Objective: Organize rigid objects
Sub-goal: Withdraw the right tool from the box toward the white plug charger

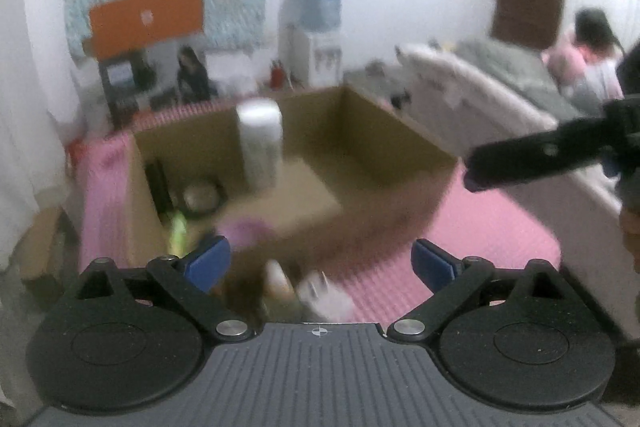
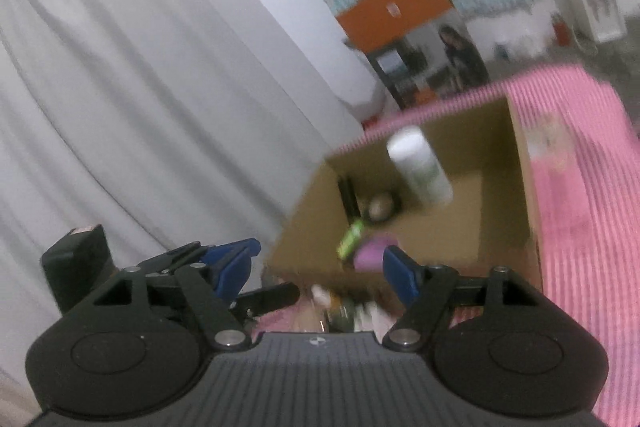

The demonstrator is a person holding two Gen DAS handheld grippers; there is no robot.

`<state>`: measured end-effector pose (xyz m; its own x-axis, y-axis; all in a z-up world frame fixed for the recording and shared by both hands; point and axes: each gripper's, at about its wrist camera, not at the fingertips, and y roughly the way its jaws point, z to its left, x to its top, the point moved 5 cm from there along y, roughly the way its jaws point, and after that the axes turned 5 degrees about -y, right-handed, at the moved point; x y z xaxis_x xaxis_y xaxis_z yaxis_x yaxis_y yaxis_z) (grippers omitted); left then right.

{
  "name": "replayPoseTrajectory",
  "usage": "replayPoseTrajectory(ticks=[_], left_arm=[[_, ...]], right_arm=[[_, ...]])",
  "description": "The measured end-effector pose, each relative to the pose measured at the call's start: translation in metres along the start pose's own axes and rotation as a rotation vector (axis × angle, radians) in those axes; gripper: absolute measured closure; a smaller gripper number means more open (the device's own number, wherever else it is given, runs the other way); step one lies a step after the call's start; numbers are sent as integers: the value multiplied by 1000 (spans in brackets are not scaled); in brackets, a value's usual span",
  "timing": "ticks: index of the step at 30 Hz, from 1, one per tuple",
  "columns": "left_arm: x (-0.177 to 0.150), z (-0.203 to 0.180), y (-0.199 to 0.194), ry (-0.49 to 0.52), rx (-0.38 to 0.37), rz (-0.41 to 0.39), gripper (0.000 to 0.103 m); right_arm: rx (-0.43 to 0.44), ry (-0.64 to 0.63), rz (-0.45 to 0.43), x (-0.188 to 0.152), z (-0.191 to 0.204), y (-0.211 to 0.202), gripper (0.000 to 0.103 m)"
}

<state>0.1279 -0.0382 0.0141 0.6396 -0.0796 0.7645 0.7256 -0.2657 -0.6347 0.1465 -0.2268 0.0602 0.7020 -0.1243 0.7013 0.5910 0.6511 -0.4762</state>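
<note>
— Where's the white bottle?
— We see it upright inside the cardboard box on the pink mat, nothing gripping it.
— And our hands?
— Our left hand-held gripper is spread wide and empty; our right hand-held gripper likewise, both before the box.

The open cardboard box leaves bare floor on its right half. A tall white bottle stands upright near its back wall, and small items crowd the left corner. The pink ribbed mat beside the box lies open; a white curtain closes the left side.
</note>
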Motion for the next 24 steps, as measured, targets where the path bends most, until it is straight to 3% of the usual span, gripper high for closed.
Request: replayPoseTrajectory(ticks=[5, 10, 15, 19, 22, 24], left_arm=[[-33, -7, 30, 22, 29, 73, 26], [-43, -1, 56, -29, 24, 132, 41], [-44, -2, 64, -32, 24, 143, 49], [-46, -1, 70, -46, 34, 152, 65], [-45, 0, 72, -56, 29, 146, 69], [-47, -1, 71, -58, 20, 145, 70]], right_arm=[[-65, 17, 84, -42, -10, 25, 36], [-88, 31, 152, -57, -21, 60, 45], [-71, 77, 201, -70, -31, 83, 51], [-66, 101, 227, -75, -37, 99, 61], [-58, 118, 235, -77, -39, 106, 70], [-56, 130, 236, -79, -40, 109, 70]])
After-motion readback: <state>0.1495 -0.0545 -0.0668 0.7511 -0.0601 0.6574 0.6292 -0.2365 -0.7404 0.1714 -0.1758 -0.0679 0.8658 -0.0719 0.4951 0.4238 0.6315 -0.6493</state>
